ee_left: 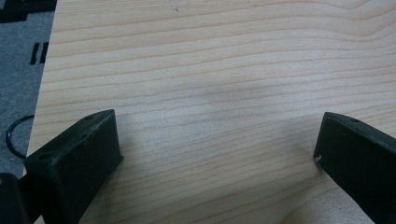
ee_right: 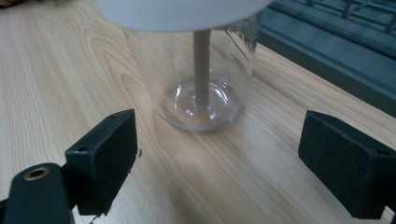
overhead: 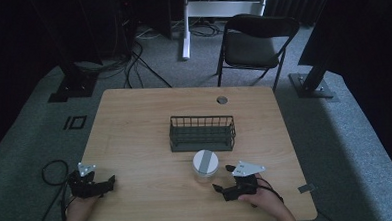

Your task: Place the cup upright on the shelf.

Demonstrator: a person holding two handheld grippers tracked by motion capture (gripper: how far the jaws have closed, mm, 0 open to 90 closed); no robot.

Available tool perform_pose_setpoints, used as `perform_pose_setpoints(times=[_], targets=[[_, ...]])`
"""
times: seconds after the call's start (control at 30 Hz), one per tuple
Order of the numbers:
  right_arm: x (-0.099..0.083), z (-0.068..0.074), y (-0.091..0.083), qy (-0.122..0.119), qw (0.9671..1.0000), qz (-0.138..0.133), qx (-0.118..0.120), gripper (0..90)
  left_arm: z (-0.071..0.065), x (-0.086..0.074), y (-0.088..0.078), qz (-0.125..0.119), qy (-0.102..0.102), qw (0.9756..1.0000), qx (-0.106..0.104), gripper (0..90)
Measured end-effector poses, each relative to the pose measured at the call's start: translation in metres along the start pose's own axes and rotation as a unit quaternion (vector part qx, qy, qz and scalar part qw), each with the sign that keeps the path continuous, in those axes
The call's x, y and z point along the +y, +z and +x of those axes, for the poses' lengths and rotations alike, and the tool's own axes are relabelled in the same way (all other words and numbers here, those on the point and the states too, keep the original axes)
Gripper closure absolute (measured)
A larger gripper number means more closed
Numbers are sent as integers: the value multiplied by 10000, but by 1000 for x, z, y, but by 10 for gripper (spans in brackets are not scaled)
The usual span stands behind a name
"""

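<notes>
Clear glass jar with a white lid is what we are reaching for; it stands upright near the middle of the light wooden table, just in front of the dark wire basket.

Going left to right: our left gripper rests at the near left corner, well apart from the jar. In the left gripper view its jaws stand wide apart over bare wood, holding nothing.

Next comes the jar. In the right gripper view its see-through wall shows a grey stripe down the side and a thick rounded base, and it looks empty. We judge it rigid, fairly light, smooth and therefore slippery, and breakable if knocked or dropped. The straight wall below the lid seems to us the best place to grip, squarely across the middle; the curved base would let the pads slide, and the lid may only be resting on top.

Our right gripper sits just right of the jar, jaws spread wider than the glass, empty and not yet touching it.
</notes>
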State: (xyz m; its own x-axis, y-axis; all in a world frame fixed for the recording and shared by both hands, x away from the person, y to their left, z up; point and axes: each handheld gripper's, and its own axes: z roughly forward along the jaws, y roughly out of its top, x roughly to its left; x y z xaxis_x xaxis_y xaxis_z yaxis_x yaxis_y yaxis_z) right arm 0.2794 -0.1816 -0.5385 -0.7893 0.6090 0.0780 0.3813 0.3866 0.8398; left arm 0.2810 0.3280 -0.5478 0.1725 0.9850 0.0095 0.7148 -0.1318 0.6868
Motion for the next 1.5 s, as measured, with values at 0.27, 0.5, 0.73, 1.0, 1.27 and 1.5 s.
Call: perform_pose_setpoints(times=[0.27,0.5,0.73,1.0,1.27,1.5], targets=[[5,7,8,-88,9999,-55,27,115,0,0,0,1,-1,10000,1,6],[11,14,16,-103,9996,-251,30,115,0,0,0,1,-1,10000,0,6],[16,18,23,-36,9992,-392,-9,115,0,0,0,3,1,10000,0,6],[18,18,29,128,9983,-559,-108,115,0,0,0,-5,-7,10000,-1,6],[21,20,34,273,9975,-637,-158,115,0,0,0,-6,-9,10000,-1,6],[23,21,39,201,9974,-650,-252,115,0,0,0,-6,-8,10000,-1,6]])
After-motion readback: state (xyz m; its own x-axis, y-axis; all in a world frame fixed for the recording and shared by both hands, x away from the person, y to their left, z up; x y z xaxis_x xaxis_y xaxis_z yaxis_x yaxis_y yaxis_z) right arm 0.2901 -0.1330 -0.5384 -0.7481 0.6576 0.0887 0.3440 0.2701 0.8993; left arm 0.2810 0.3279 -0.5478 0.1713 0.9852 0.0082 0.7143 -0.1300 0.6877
